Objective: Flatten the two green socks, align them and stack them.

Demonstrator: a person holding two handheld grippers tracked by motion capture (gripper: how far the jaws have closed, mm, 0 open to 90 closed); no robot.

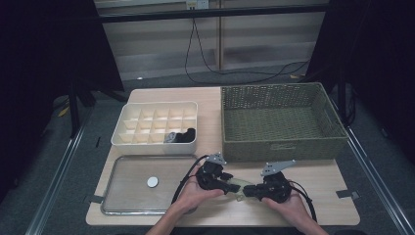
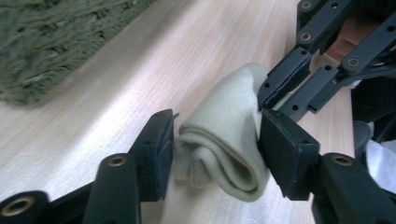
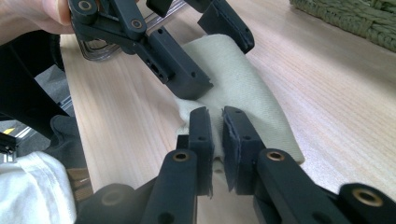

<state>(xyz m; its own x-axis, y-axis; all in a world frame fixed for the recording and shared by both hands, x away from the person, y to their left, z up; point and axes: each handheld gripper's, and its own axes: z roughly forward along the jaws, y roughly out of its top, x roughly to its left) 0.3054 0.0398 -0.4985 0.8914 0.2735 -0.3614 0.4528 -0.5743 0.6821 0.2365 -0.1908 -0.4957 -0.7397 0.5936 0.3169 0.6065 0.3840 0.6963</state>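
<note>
A beige folded sock (image 1: 238,187) lies on the wooden table near its front edge, between my two grippers. My left gripper (image 1: 229,184) comes in from the left; its jaws stand on either side of the sock's rolled end (image 2: 224,140), pads touching both sides. My left gripper (image 2: 217,149) holds that thick fold. My right gripper (image 1: 248,191) comes in from the right, shut on a thin edge of the sock (image 3: 243,88). My right gripper (image 3: 217,128) has its jaws nearly together with cloth pinched between. A hand grips each gripper.
A large woven basket (image 1: 279,147) stands behind the grippers at the right. A white divided box (image 1: 128,120) sits at the back left with dark socks (image 1: 182,136) in one front cell. A metal tray (image 1: 122,196) with a white disc (image 1: 152,182) lies front left.
</note>
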